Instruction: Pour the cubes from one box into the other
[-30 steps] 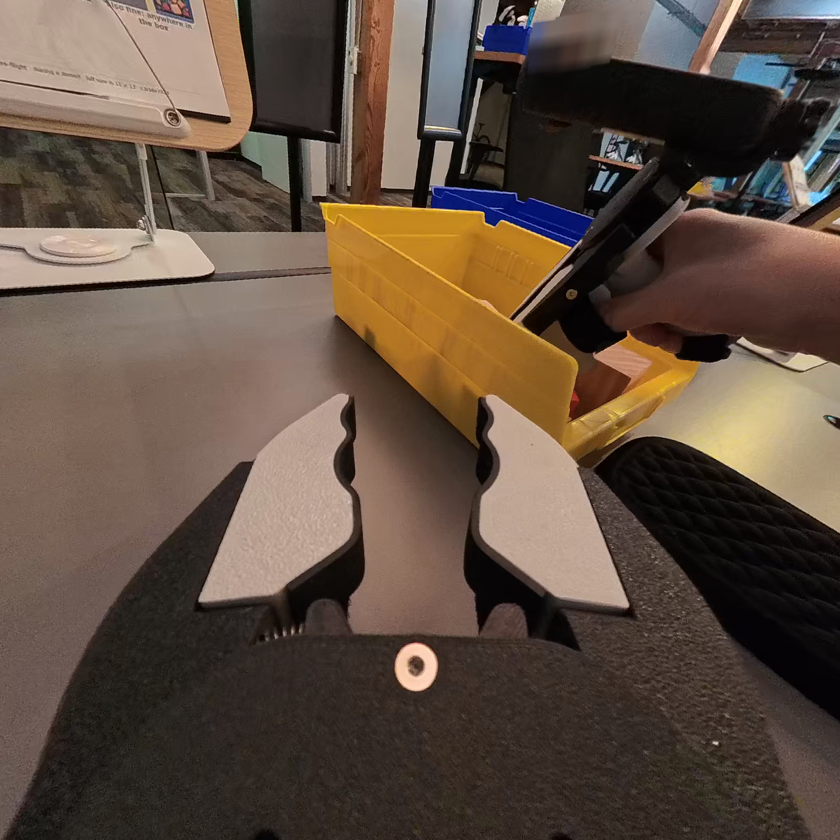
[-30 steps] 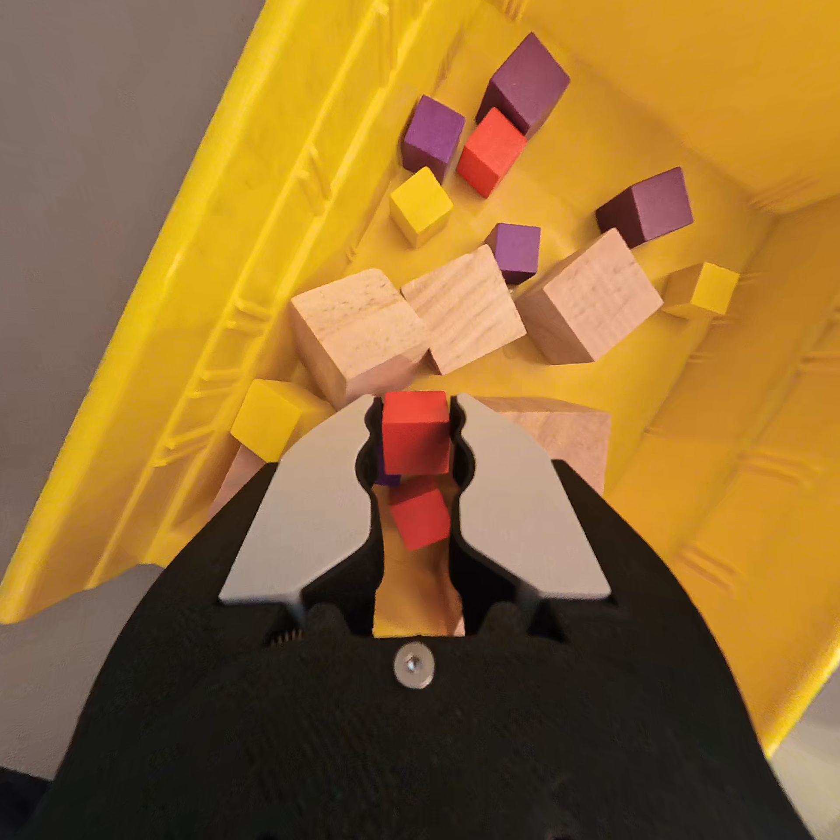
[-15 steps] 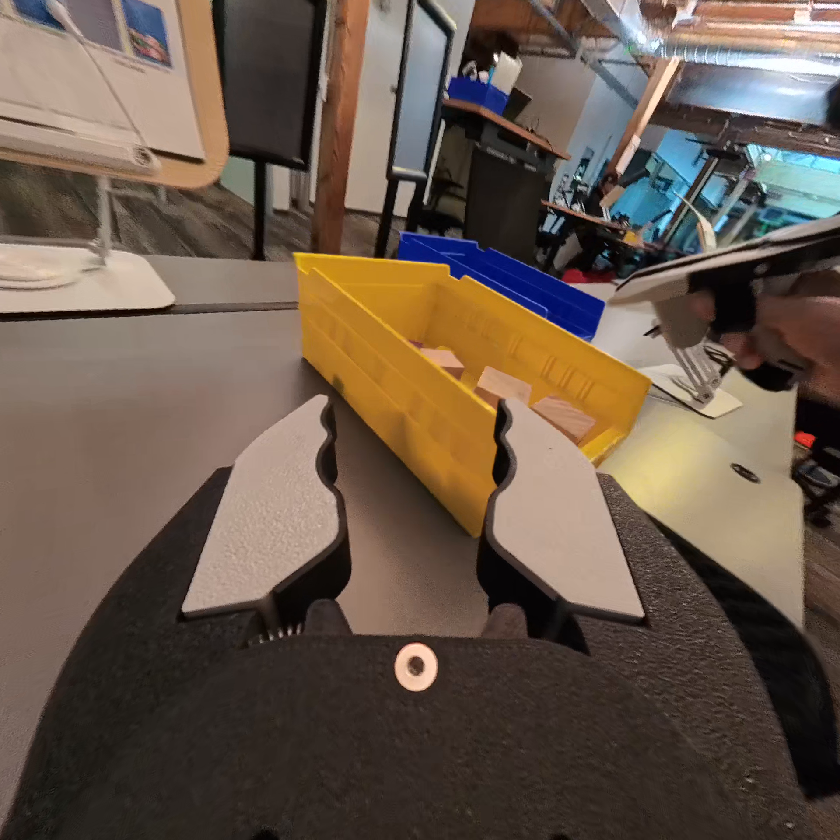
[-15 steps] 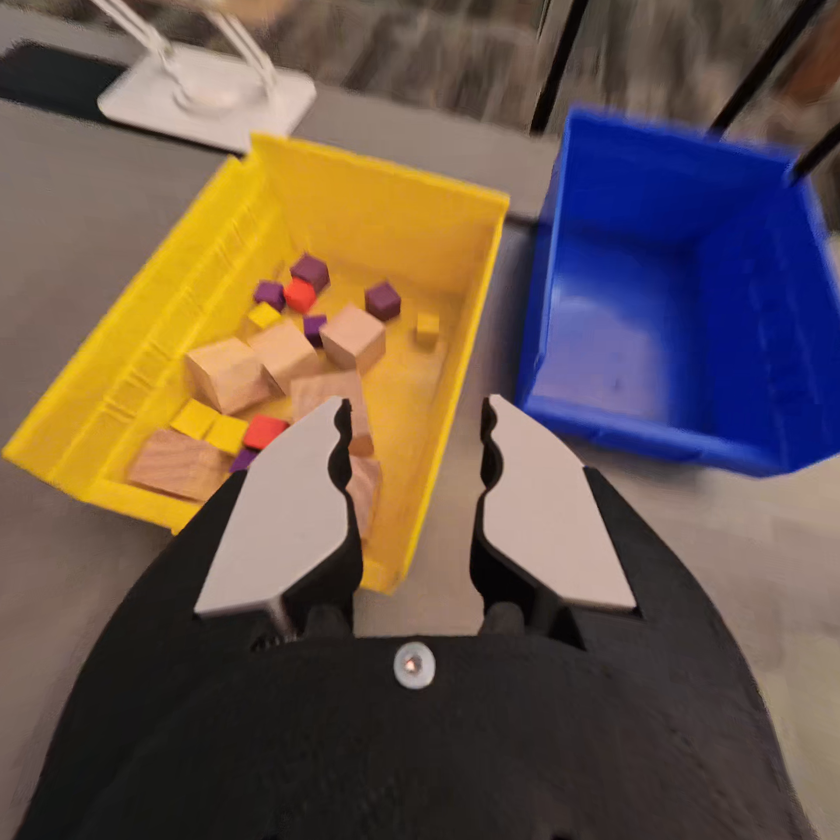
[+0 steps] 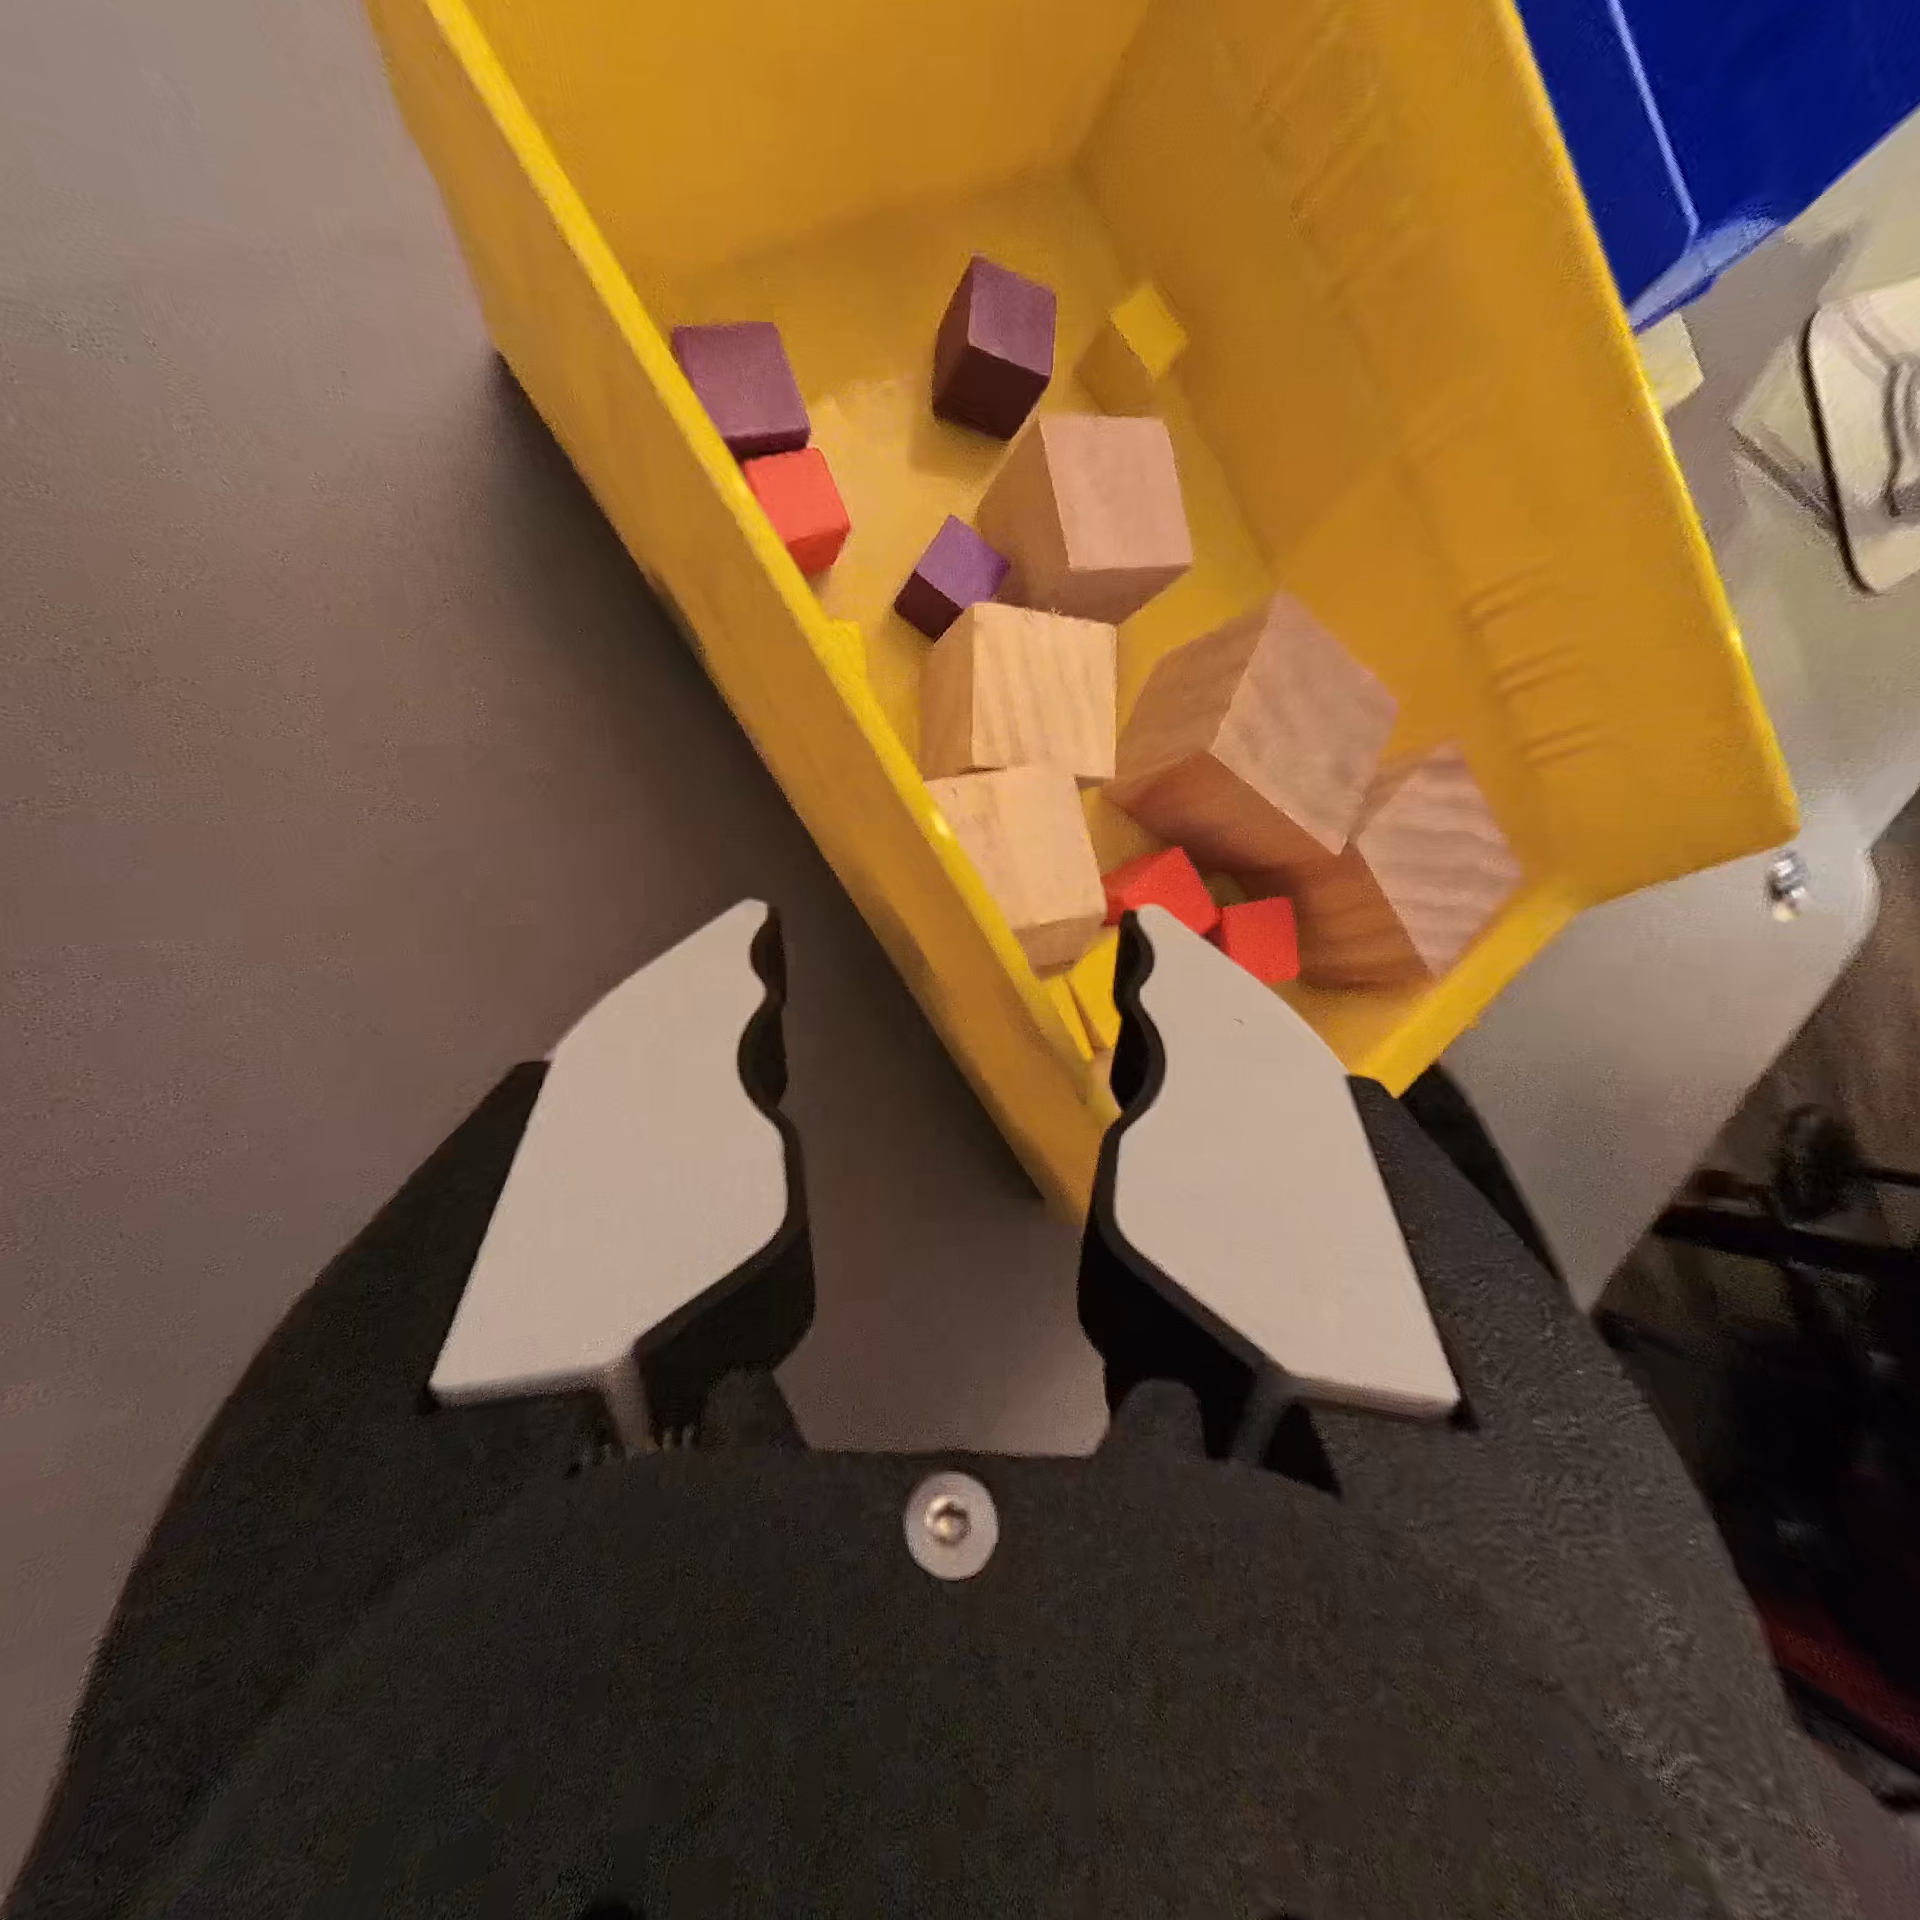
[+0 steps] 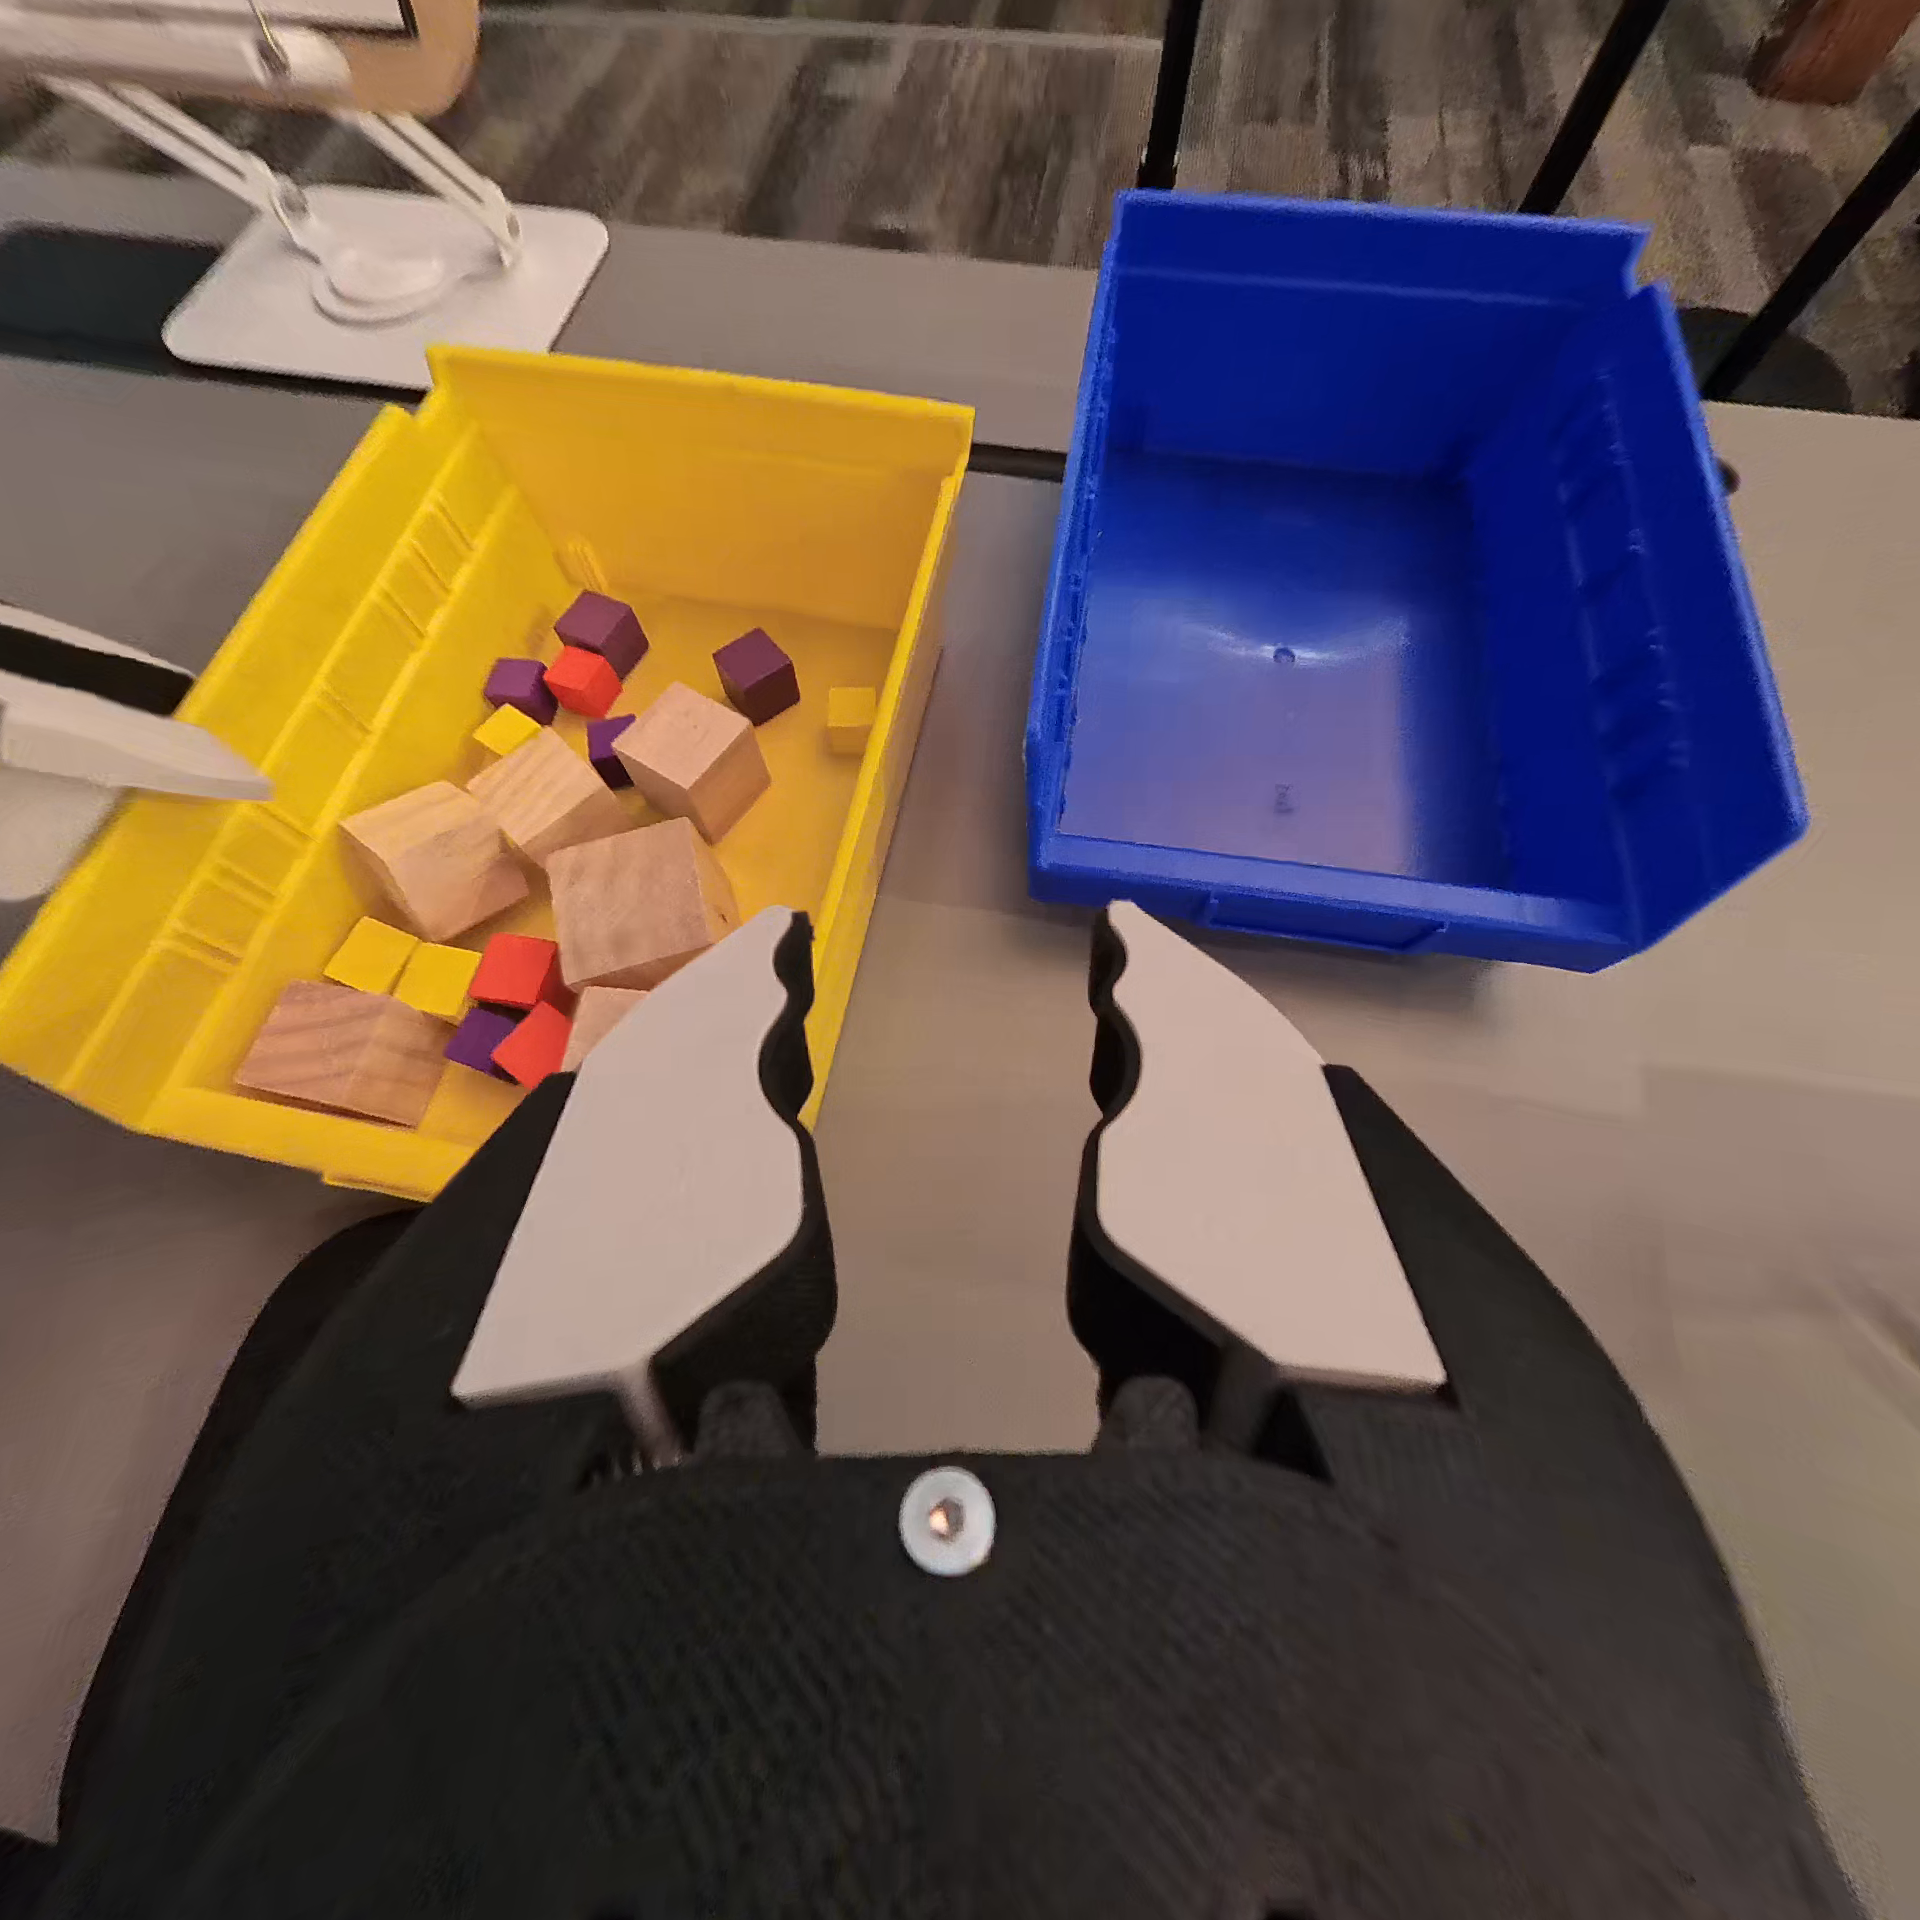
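Above the grey table (image 6: 1558, 1143), the right gripper (image 6: 945, 961) is hanging spread and empty, facing bare tabletop between the yellow box (image 6: 665, 468) of cubes (image 6: 634, 904) and the empty blue box (image 6: 1351, 914). Over the yellow box's near left corner, the left gripper (image 5: 945, 956) is hovering spread, gripping nothing.

The left tongs (image 5: 943, 940) hung spread and empty over the yellow box's (image 5: 1455, 499) near corner, cubes (image 5: 1086, 514) inside.
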`<act>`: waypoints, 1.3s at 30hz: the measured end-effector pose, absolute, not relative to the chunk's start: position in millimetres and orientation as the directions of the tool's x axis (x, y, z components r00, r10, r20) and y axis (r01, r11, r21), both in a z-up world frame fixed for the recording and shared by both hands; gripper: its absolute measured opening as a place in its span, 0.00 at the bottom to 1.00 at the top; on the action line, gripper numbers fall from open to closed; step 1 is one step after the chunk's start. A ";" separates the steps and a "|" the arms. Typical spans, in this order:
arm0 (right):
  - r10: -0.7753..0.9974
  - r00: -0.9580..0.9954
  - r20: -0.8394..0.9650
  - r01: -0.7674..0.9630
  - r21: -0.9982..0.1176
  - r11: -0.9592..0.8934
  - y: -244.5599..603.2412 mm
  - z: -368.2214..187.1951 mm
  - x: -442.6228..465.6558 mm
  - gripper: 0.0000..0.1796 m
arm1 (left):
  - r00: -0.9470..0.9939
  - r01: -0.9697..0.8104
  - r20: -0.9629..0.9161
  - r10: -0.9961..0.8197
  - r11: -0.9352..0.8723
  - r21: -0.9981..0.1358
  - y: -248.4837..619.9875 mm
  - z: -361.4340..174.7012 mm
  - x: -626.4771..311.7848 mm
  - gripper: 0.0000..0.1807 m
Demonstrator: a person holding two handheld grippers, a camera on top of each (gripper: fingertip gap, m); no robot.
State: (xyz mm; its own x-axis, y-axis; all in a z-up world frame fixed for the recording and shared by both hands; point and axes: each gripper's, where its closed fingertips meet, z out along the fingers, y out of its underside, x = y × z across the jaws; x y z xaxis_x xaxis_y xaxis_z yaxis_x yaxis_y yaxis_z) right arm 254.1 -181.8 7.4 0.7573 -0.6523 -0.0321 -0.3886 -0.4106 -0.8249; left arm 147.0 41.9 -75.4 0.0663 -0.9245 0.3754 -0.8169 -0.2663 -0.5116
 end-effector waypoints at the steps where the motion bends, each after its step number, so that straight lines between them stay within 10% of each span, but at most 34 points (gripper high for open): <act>1: -0.656 0.753 -0.044 -0.388 -0.835 -0.389 -186.8 8.4 253.0 0.28 | 0.087 -0.831 0.393 -0.915 -0.285 -0.478 40.8 -77.0 150.5 0.32; 8: -0.690 0.723 -0.038 -0.430 -0.807 -0.406 -210.6 -18.6 258.0 0.26 | 0.228 -0.957 0.362 -0.904 -0.276 -0.086 29.4 -112.7 146.0 0.17; 27: -0.855 0.466 0.229 -0.386 -0.817 -0.429 -276.8 -14.3 428.1 0.28 | 0.366 -0.917 0.197 -0.910 -0.388 -0.089 300.1 -112.0 -15.7 0.02; 34: -0.876 0.458 -0.148 -0.638 -0.741 -0.208 -276.5 -90.6 480.3 0.29 | 0.533 -0.820 0.211 -0.819 -0.562 -0.110 390.8 -110.2 -125.5 0.02; 39: -0.776 0.465 -0.426 -0.749 -0.657 -0.088 -244.1 -114.8 476.0 0.09 | 0.630 -0.740 0.226 -0.743 -0.663 -0.114 428.9 -109.1 -187.8 0.04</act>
